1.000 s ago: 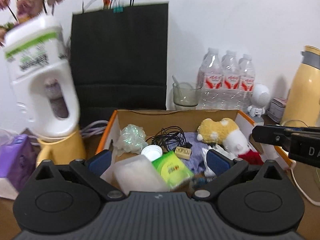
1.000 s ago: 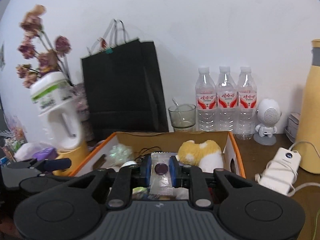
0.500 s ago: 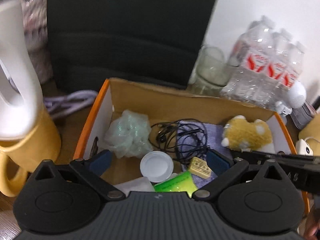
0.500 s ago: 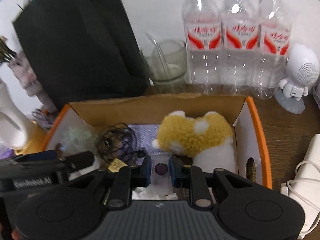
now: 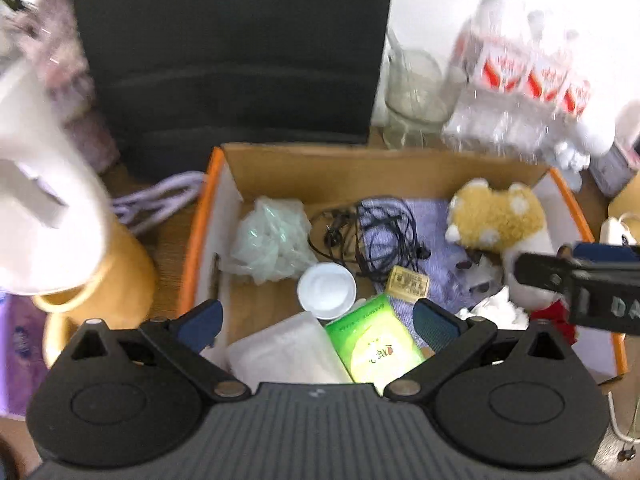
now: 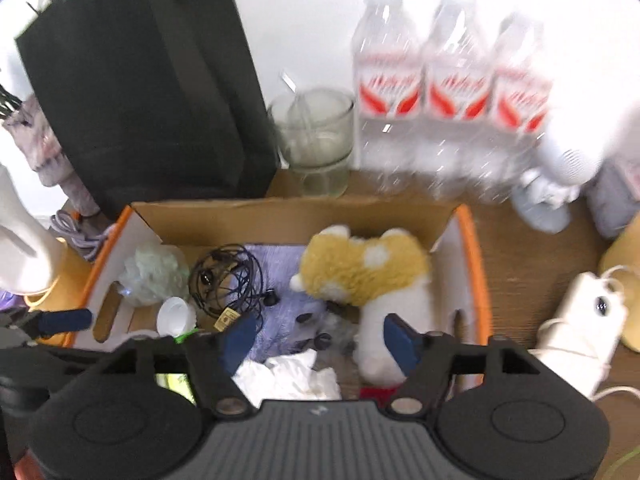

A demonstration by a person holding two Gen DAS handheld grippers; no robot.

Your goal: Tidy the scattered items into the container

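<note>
The cardboard box with orange edges (image 5: 200, 240) (image 6: 474, 264) holds a yellow-white plush toy (image 5: 496, 220) (image 6: 368, 268), tangled black earphones (image 5: 372, 232) (image 6: 228, 276), a crumpled plastic bag (image 5: 272, 240), a white cap (image 5: 326, 290), a green tissue pack (image 5: 372, 344), a clear pouch (image 5: 280, 356) and a purple cloth (image 6: 280, 300). A small clear packet with dark pieces (image 6: 320, 330) lies on the cloth. My left gripper (image 5: 316, 324) is open and empty above the box's near side. My right gripper (image 6: 320, 338) is open above the packet, and also shows in the left wrist view (image 5: 576, 276).
A black paper bag (image 5: 228, 60) stands behind the box, with a glass (image 6: 316, 144) and three water bottles (image 6: 452, 92) beside it. A white jug on a yellow mug (image 5: 44, 208) is left of the box. A white charger (image 6: 580, 320) lies right.
My right gripper has opened and let go of the small clear packet, which now lies in the box. Both views have tilted down over the box.
</note>
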